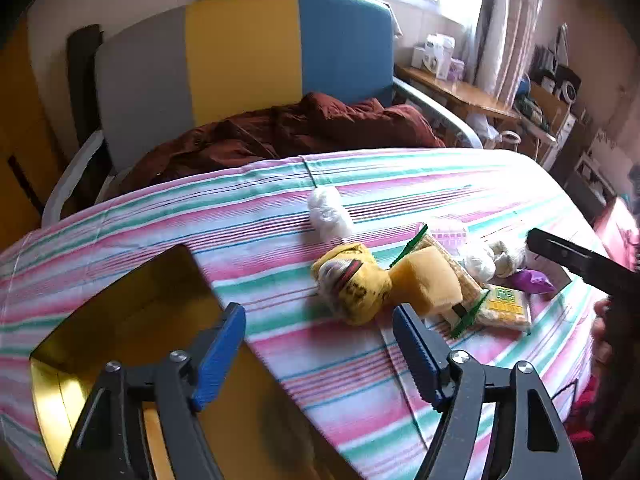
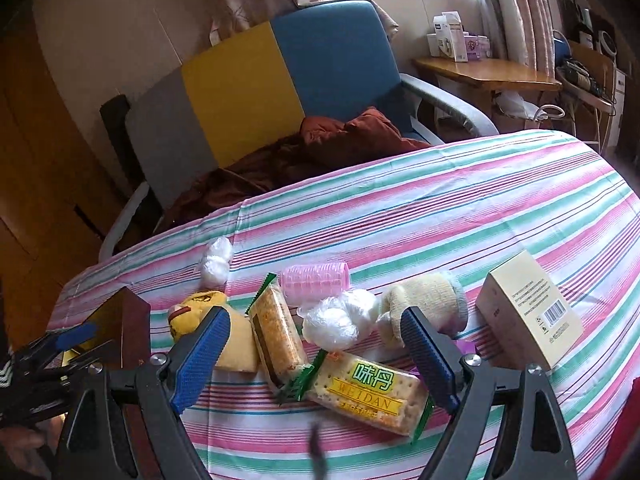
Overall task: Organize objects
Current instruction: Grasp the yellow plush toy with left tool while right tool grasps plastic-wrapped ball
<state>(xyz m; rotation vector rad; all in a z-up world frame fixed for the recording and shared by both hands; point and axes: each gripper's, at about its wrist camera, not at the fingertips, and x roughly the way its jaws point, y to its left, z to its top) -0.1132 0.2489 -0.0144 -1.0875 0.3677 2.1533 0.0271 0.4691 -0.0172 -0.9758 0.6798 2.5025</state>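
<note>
Striped tablecloth [image 2: 500, 200] spread over table, armchair [image 1: 240, 60] behind with a rust-brown blanket [image 1: 300, 132] heaped on the seat. Clutter bunched near the table's front edge: yellow plush toy [image 1: 354, 280], yellow sponge block [image 1: 426, 280], two cracker packets [image 2: 368, 392] lying crossed and touching, pink hair roller [image 2: 316, 280], white bagged puffs [image 2: 340, 320], knitted cream sock [image 2: 424, 304], cream carton [image 2: 528, 312] standing off to the right. Gold-lined box [image 1: 132, 304] at left, open, apparently empty, probably the destination. Left gripper [image 1: 320, 344] hovering over the box's near corner and bare cloth, jaws apart, nothing between them. Right gripper [image 2: 316, 356] poised above the pile, jaws apart, nothing clamped, the nearer cracker packet lying below the gap. Risks, as judged: packets overlap, so a close here may catch both or only the crinkly wrapper edge and slip; crackers crush under a hard squeeze; bagged puffs sit touching the packets and may drag along; loose cloth may bunch up under a low pad; both tools crowd the same patch, so collision possible if both reach for the pile.
</note>
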